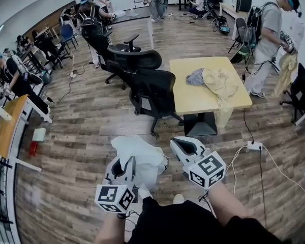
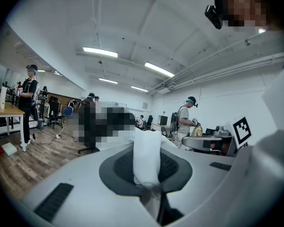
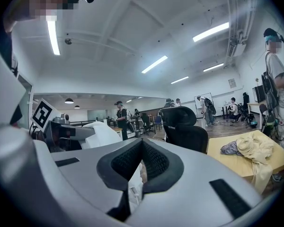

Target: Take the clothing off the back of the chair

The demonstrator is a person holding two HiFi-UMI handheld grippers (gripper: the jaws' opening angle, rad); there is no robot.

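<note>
head view: white clothing [image 1: 137, 156] at bottom centre, already off the black chair [image 1: 152, 90] mid-frame, bunched between left gripper [image 1: 124, 166] and right gripper [image 1: 179, 144].
left gripper view: gripper clamped on one narrow fold. the fold could slip out and the clothing would drop to the floor.
right gripper view: gripper closed. tagged cloth shows in the gap below the tips, pinch unclear, so likely a one-sided hold.
</note>
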